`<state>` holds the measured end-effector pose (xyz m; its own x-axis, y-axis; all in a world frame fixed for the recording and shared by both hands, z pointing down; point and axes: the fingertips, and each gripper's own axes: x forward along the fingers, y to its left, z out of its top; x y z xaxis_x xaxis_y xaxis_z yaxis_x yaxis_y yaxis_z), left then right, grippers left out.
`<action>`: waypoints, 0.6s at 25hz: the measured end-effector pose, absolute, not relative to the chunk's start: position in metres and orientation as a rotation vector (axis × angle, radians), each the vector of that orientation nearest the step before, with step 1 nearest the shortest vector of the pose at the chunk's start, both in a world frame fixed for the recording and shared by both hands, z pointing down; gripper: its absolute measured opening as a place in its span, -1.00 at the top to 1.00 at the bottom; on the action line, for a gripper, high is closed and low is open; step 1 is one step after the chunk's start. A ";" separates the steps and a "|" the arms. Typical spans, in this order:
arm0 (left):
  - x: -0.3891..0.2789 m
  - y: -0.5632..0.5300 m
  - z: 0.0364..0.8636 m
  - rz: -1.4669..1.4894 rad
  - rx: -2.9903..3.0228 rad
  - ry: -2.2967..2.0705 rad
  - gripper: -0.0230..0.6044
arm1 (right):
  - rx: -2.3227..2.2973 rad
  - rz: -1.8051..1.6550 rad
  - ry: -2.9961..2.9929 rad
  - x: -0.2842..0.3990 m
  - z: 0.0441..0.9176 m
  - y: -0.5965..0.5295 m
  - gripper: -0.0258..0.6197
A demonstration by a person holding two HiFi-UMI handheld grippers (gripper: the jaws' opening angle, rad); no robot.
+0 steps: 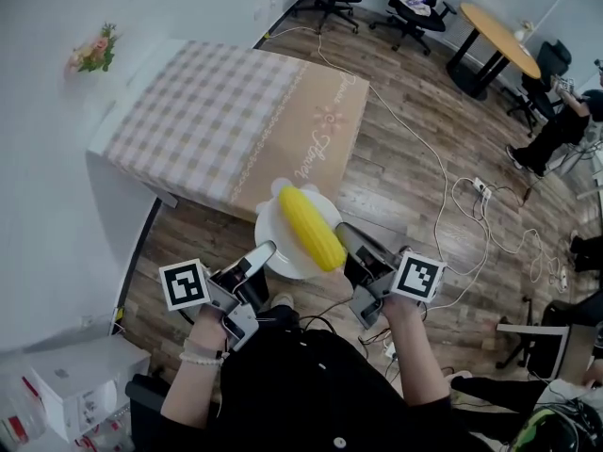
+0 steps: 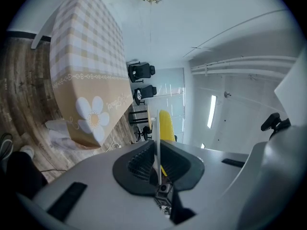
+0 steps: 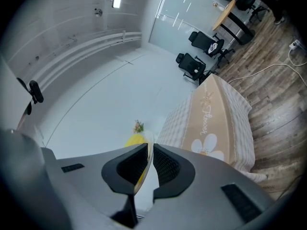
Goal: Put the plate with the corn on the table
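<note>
The left gripper (image 1: 265, 252) is closed on the near-left rim of the plate (image 1: 271, 222). Its own view shows the ribbed pads of the left gripper (image 2: 157, 161) pinching the thin white edge. The right gripper (image 1: 345, 234) is clamped the same way on the opposite rim. In its view the plate's edge runs straight between the pads of the right gripper (image 3: 149, 163). So the plate hangs in the air between the two, above the wooden floor (image 1: 405, 149) and just short of the near end of the counter (image 1: 217, 111). The corn (image 1: 312, 226) lies loose across it.

The plate looks stiff, thin and smooth. I judge it light, but slick where the pads bite, and each grip covers only a narrow strip of rim. Two opposite rim holds, as here, seem the right place to take it. Whether it is ceramic or plastic I cannot tell, so it is best treated as breakable. The corn is round and unrestrained, so any tilt could roll it off. Keeping the plate level matters more than gripping hard.

On writing: the counter's checked cloth has a tan border with a printed daisy and a script word that appears to read "Flower" (image 3: 207, 113). Each gripper carries a cube with a square black-and-white marker (image 1: 184, 284). A white box (image 1: 71, 394) at the lower left bears print too small to read.
</note>
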<state>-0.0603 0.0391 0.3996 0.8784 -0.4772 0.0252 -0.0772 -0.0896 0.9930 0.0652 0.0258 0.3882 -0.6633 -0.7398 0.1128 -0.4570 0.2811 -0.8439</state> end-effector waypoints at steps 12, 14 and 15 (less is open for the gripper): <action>-0.067 0.004 0.407 -0.323 1.651 -0.407 0.82 | -1.134 -1.318 2.226 0.059 0.395 -0.005 0.72; -0.069 0.002 0.407 -0.320 1.642 -0.414 0.82 | -1.126 -1.313 2.223 0.056 0.394 -0.009 0.72; -0.071 0.000 0.408 -0.319 1.639 -0.418 0.82 | -1.126 -1.309 2.224 0.055 0.393 -0.011 0.72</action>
<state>-0.0709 -0.0005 0.4080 0.8926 -0.4493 0.0372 -0.0826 -0.0819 0.9932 0.0550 -0.0111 0.3929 -0.6358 -0.7641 0.1087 -0.4659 0.2677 -0.8434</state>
